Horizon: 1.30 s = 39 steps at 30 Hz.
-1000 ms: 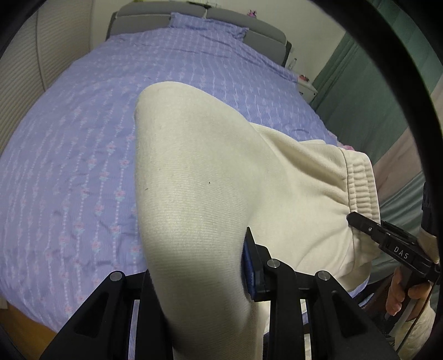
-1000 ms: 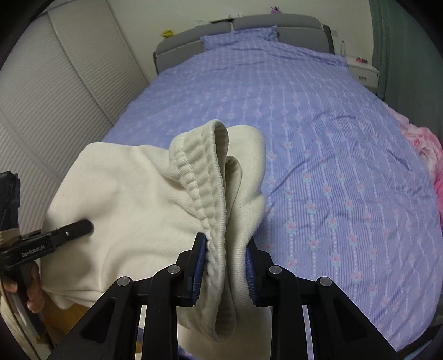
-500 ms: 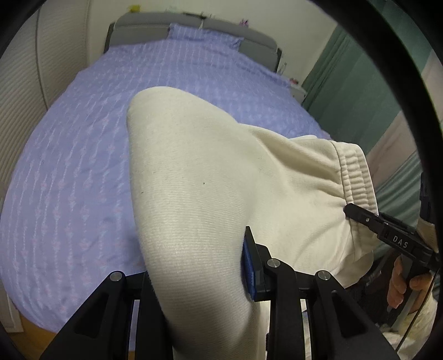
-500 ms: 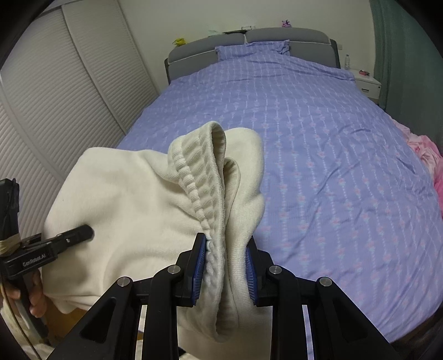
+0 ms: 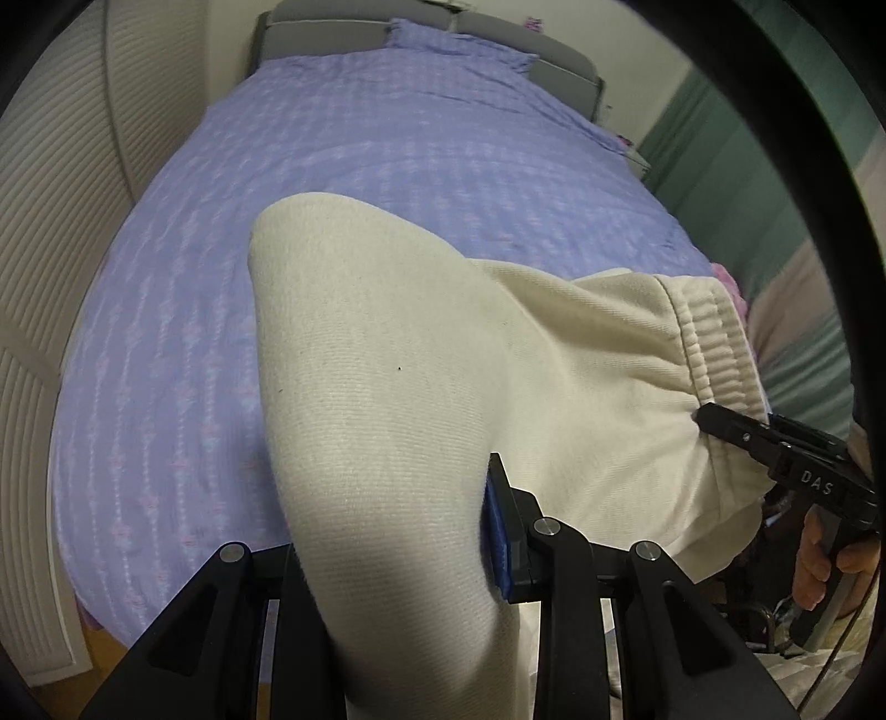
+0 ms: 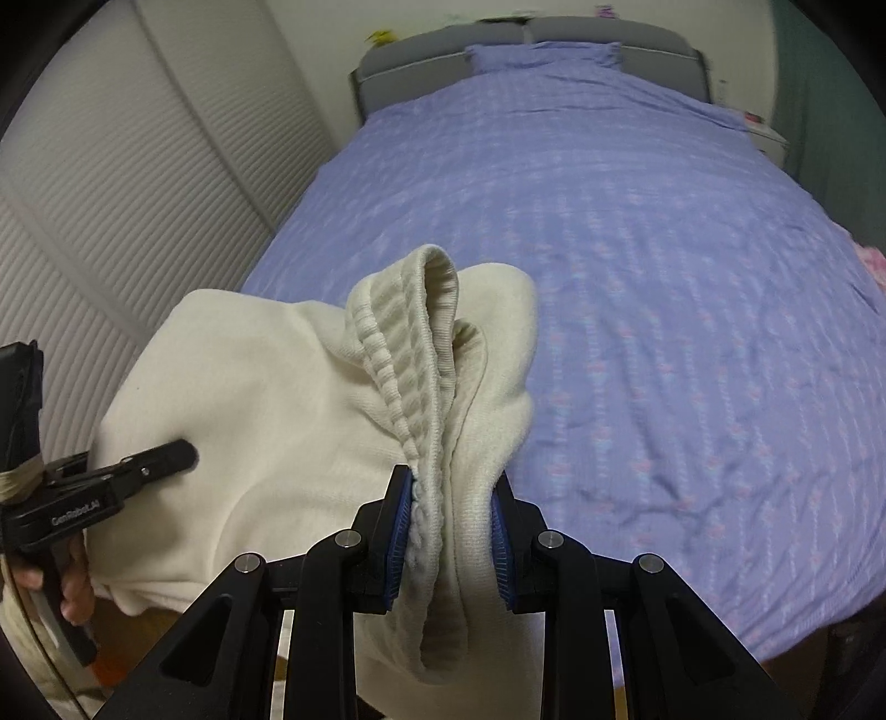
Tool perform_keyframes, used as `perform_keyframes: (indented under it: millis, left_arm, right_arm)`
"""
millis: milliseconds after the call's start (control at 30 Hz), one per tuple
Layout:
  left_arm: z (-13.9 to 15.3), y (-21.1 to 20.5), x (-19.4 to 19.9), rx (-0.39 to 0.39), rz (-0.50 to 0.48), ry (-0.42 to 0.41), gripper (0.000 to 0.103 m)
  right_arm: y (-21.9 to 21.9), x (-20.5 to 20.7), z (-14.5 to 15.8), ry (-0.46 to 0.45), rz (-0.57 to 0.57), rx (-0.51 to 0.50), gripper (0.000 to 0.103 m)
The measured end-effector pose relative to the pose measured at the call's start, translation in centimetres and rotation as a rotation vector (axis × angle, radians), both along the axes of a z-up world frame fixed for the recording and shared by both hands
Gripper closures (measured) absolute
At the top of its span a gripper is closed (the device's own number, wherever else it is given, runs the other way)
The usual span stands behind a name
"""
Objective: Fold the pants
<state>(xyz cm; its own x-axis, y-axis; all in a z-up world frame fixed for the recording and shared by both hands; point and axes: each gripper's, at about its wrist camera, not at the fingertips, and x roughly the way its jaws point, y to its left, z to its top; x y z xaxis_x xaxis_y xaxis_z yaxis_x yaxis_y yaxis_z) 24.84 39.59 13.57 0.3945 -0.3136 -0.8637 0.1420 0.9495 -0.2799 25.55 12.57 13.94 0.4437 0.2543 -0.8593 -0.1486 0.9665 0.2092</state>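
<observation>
Cream pants (image 5: 443, 360) hang between both grippers above the foot of a purple bed (image 5: 387, 138). My left gripper (image 5: 398, 531) is shut on a thick fold of the cloth. Only its right blue pad (image 5: 495, 537) shows; the fabric drapes over the other finger. My right gripper (image 6: 451, 531) is shut on the ribbed waistband (image 6: 410, 354), with both blue pads pressing the bunched elastic. The pants (image 6: 249, 387) spread left toward the left gripper's tip (image 6: 183, 451). In the left wrist view the right gripper's tip (image 5: 720, 421) meets the waistband (image 5: 709, 332).
The bed cover (image 6: 664, 277) runs back to a grey headboard (image 6: 554, 27) with a purple pillow (image 6: 542, 52). White ribbed wardrobe doors (image 6: 138, 166) stand on the left, green curtains (image 5: 736, 177) on the right. A person's hands (image 5: 819, 559) (image 6: 72, 587) hold the gripper handles.
Both grippers drew back from the headboard with the pants still in them, so more of the bed and its near edge show. Neither grip has changed.
</observation>
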Motion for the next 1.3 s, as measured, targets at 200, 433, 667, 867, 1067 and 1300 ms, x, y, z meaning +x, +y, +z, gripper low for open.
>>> perform_keyframes:
  millis: [200,433,667,867,1067,1300]
  left_arm:
    - [-3.6,5.7,2.9,0.032,0.037,0.040,0.074]
    - [-8.9,10.9,8.2,0.084,0.067,0.082,0.074]
    - [-13.6,13.7,12.7,0.177,0.036,0.122,0.074]
    - [-18.0,14.2,14.9,0.291,-0.012,0.216,0.072]
    - [-20.1,15.7,13.7,0.310,0.025,0.294,0.054]
    - [-18.0,15.5,10.6,0.576,0.061,0.239,0.035]
  right_arm:
    - [7.0,4.0,-3.7,0.047,0.089,-0.019,0.076]
    - [13.0,8.9,-8.8,0.111,0.128,-0.028,0.076]
    - [17.7,13.3,-14.5,0.197,0.133,-0.053,0.076]
    - [18.9,13.6,-19.3,0.287,0.132,-0.100,0.076]
    - [17.2,12.4,-21.8,0.395,0.082,-0.076,0.063]
    - [14.0,14.0,-18.0,0.315,0.004,-0.119,0.049]
